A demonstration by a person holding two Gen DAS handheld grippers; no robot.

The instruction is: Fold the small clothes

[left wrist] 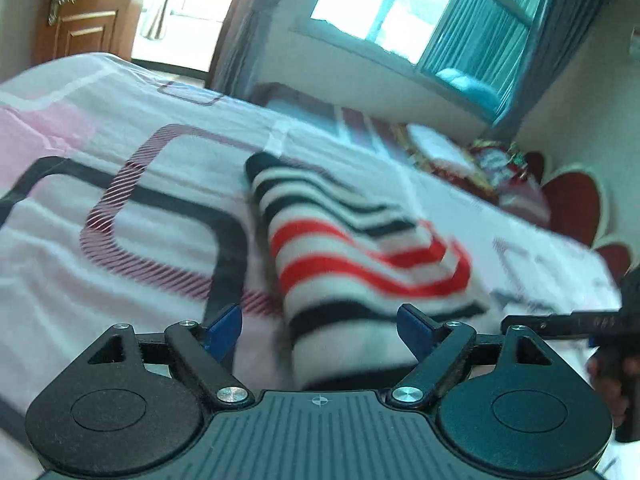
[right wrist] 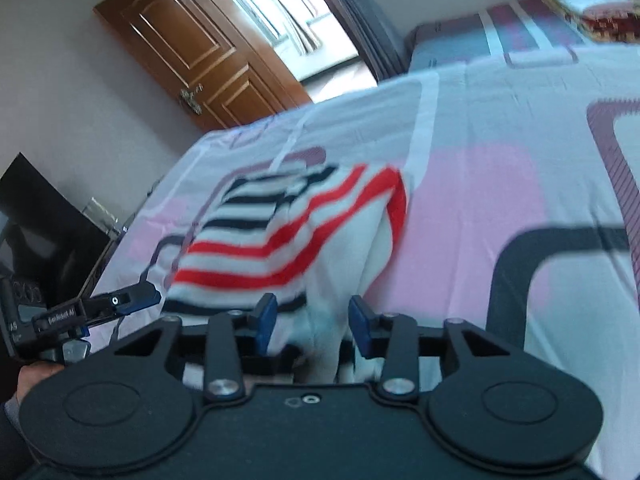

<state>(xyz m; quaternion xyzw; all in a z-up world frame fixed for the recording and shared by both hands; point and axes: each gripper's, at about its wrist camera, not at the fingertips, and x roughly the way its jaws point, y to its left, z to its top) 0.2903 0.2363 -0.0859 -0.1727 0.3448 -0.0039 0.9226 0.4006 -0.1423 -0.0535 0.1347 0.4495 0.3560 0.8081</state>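
A white knitted garment (left wrist: pixel 360 248) with black and red stripes lies folded into a long bundle on the bed sheet (left wrist: pixel 120 240). My left gripper (left wrist: pixel 320 332) is open wide, with the bundle's near end between its blue pads and clear of both. In the right wrist view the same garment (right wrist: pixel 280 232) runs away from my right gripper (right wrist: pixel 312 320). A white fold of it fills the narrow gap between that gripper's pads. One finger of the right gripper (left wrist: pixel 560 322) shows at the right edge of the left wrist view. The left gripper's finger (right wrist: pixel 120 304) shows at the left of the right wrist view.
The bed sheet (right wrist: pixel 480 200) is pink and white with dark looped bands. Red patterned bedding (left wrist: pixel 492 168) is piled at the head end by a red headboard (left wrist: pixel 572 204). A wooden door (right wrist: pixel 192 52), a curtained window (left wrist: pixel 420 12) and dark furniture (right wrist: pixel 40 220) surround the bed.
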